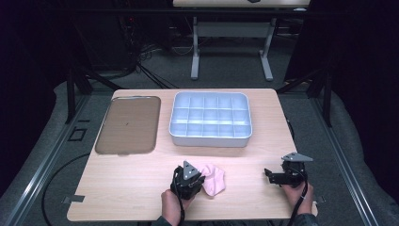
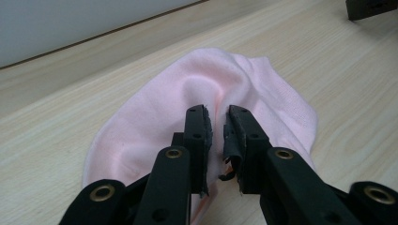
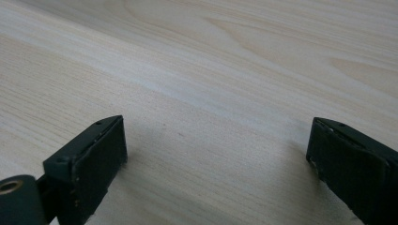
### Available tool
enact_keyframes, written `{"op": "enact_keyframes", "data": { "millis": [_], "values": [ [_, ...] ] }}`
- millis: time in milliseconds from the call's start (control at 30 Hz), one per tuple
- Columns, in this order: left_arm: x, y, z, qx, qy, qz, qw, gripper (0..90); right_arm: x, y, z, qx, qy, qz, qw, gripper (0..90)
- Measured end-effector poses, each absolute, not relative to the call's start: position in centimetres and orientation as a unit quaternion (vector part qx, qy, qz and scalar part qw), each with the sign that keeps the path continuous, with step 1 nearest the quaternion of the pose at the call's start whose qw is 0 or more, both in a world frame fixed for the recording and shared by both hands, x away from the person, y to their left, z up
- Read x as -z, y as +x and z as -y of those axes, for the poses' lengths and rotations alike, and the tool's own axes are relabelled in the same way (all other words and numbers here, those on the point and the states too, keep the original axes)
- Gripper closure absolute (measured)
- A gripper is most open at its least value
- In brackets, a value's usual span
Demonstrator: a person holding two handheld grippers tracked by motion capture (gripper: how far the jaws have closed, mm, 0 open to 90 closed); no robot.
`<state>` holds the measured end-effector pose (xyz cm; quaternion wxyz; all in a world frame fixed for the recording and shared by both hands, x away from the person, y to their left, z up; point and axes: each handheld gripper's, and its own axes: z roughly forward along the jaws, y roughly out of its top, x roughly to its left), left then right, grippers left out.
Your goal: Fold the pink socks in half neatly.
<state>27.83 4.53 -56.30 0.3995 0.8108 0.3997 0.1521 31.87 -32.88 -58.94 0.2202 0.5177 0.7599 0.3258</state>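
Pink cloth (image 2: 206,108) pinched in nearly closed left tool (image 2: 218,117); right tool (image 3: 216,154) wide open, empty. Lift slowly off bench (image 1: 131,183), keep fold gripped.

I work in a lab: dark curtains, cables (image 1: 141,56) on grey floor beyond my table (image 1: 141,181) (another bench (image 1: 233,33) stands farther off).
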Motion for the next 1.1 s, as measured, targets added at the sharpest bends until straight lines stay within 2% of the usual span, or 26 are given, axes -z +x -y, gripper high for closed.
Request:
{"op": "enact_keyframes", "data": {
  "millis": [67,167,233,333,433,633,733,867,933,1000,1100],
  "values": [
    [56.7,27.4,-3.7,-0.161,0.811,-0.400,0.395,69.9,58.9,31.9,32.9,-0.326,0.518,-0.760,0.221,4.6],
    [56.7,27.3,-3.5,-0.169,0.811,-0.399,0.393,45.6,58.9,31.9,32.9,-0.324,0.517,-0.760,0.221,4.6],
    [56.2,27.2,-4.1,-0.170,0.807,-0.399,0.401,36.9,58.9,31.9,32.9,-0.324,0.517,-0.760,0.221,4.6],
    [55.6,27.1,-4.9,-0.176,0.801,-0.402,0.408,28.1,58.9,31.9,32.9,-0.325,0.518,-0.759,0.221,4.6],
    [54.8,27.3,-7.3,-0.179,0.791,-0.417,0.411,22.8,58.9,31.8,32.9,-0.325,0.520,-0.758,0.223,6.7],
    [54.9,28.1,-10.6,-0.173,0.781,-0.442,0.407,18.3,58.9,31.8,32.9,-0.327,0.518,-0.758,0.224,8.9],
    [55.1,28.4,-11.7,-0.168,0.779,-0.450,0.404,19.7,58.7,31.8,33.0,-0.328,0.519,-0.759,0.218,13.8],
    [55.4,28.6,-12.2,-0.163,0.778,-0.456,0.399,20.9,58.7,31.8,32.9,-0.327,0.527,-0.753,0.221,14.3],
    [55.8,28.7,-12.6,-0.154,0.777,-0.462,0.399,22.7,58.4,31.6,32.7,-0.328,0.526,-0.755,0.213,22.0],
    [56.3,28.9,-12.8,-0.142,0.778,-0.464,0.398,28.1,57.8,30.8,32.4,-0.358,0.527,-0.738,0.222,25.6],
    [56.8,29.1,-12.8,-0.134,0.781,-0.466,0.393,34.1,56.3,30.1,31.3,-0.382,0.528,-0.731,0.201,31.5]
  ]
}}
